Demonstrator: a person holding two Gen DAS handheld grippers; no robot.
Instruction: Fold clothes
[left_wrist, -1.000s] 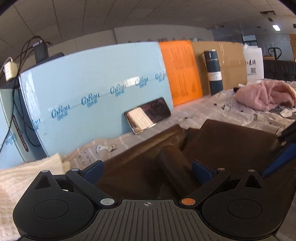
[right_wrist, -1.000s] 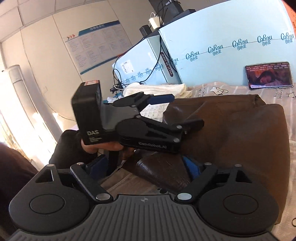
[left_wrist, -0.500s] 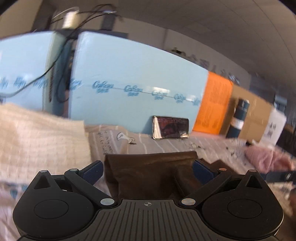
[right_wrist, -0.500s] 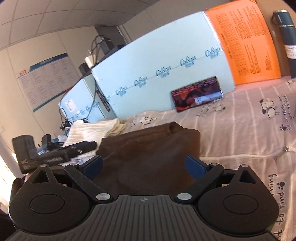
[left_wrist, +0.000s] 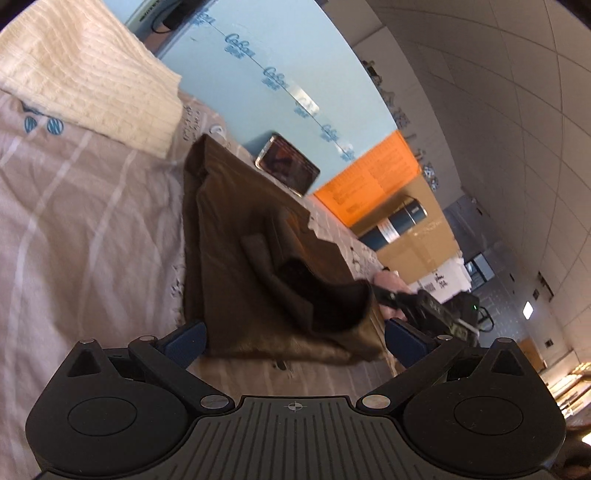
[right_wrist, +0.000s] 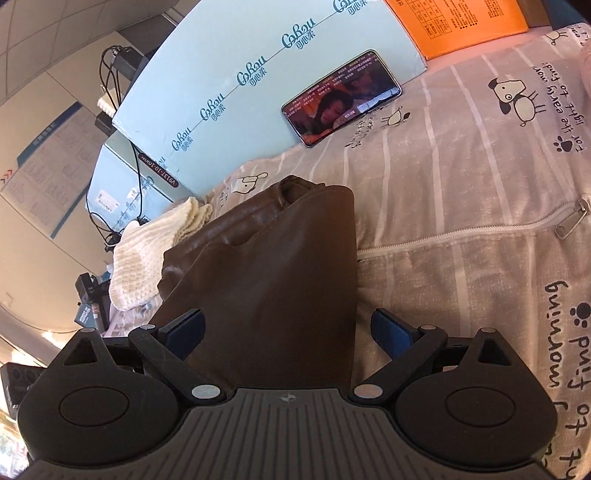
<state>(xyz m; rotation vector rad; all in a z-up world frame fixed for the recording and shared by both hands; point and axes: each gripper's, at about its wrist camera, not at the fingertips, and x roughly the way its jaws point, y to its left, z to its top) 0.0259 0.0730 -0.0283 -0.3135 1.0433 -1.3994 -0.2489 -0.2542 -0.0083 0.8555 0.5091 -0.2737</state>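
Both claws gape wide, holding nothing: left claw (left_wrist: 293, 338) and right claw (right_wrist: 288, 330) at the near edge of the folded dark-brown, leathery-smooth garment (right_wrist: 273, 266) on the striped printed bedsheet (right_wrist: 461, 184). It looks supple, fairly heavy, perhaps slippery; pinch stacked layers at a corner.

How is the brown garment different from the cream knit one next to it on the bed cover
The brown garment is dark, smooth and slightly shiny; the cream knit garment is pale with a ribbed, textured weave. The brown garment lies between the fingers of both open grippers, left gripper and right gripper; the cream knit garment sits off to the side, beyond either gripper. Both are folded and rest on the striped bed cover.
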